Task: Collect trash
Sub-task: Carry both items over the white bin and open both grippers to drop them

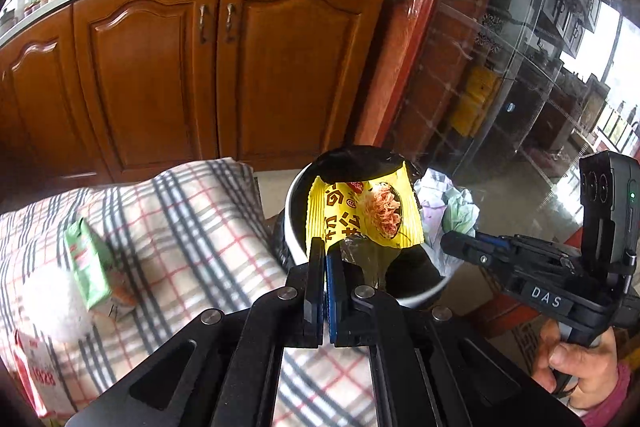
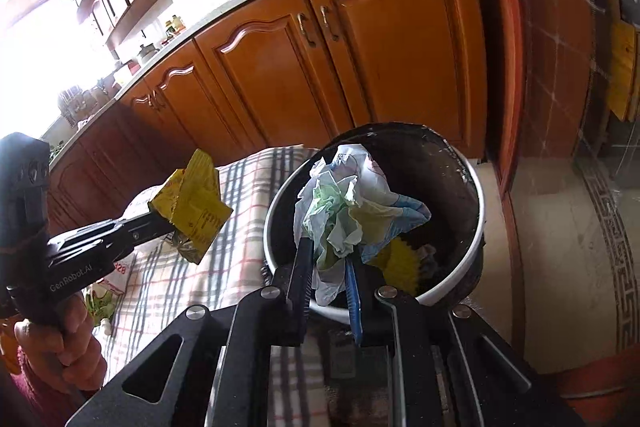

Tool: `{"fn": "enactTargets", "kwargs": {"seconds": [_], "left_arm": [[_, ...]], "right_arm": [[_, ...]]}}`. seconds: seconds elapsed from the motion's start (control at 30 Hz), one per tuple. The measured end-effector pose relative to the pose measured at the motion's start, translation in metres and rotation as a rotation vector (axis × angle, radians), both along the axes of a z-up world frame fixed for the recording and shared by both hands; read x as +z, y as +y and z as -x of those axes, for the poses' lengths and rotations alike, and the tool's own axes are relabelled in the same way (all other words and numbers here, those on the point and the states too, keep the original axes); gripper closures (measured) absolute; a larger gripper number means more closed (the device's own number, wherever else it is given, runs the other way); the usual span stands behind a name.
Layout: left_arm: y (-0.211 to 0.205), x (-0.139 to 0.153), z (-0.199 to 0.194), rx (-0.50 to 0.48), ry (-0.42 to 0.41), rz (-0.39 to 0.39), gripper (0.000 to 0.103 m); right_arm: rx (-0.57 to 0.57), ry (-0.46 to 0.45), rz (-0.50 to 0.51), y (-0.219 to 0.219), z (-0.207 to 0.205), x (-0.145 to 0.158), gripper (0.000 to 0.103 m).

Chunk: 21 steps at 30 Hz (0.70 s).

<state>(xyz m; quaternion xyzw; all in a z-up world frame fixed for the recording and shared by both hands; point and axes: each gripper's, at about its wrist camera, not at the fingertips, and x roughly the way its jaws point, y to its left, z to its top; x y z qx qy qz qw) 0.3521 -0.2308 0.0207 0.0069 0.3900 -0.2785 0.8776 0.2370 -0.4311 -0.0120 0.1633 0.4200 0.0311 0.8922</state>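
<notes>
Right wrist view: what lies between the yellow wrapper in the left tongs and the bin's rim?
Only a strip of checked cloth shows between the yellow wrapper and the bin rim; nothing else lies there.

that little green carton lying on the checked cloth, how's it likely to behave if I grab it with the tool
The green carton looks like thin card, probably light, likely crushing under a hard squeeze. It lies on its side on the soft checked cloth, so it should slide rather than roll.

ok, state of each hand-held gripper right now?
Left hand-held gripper: closed on the yellow snack wrapper.
Right hand-held gripper: closed on the crumpled plastic bag, over the trash bin.
</notes>
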Motion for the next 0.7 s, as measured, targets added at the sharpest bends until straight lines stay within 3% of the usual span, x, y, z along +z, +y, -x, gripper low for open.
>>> {"fn": "enactTargets", "kwargs": {"seconds": [0.6, 0.7], "left_arm": [[-0.062, -0.034, -0.050, -0.023, 0.079, -0.075, 0.103], [-0.062, -0.034, -0.050, -0.030, 0.102, -0.066, 0.098]], "right_arm": [[0.007, 0.071, 0.033, -0.023, -0.022, -0.025, 0.088], [0.012, 0.076, 0.038, -0.026, -0.026, -0.026, 0.083]]}}
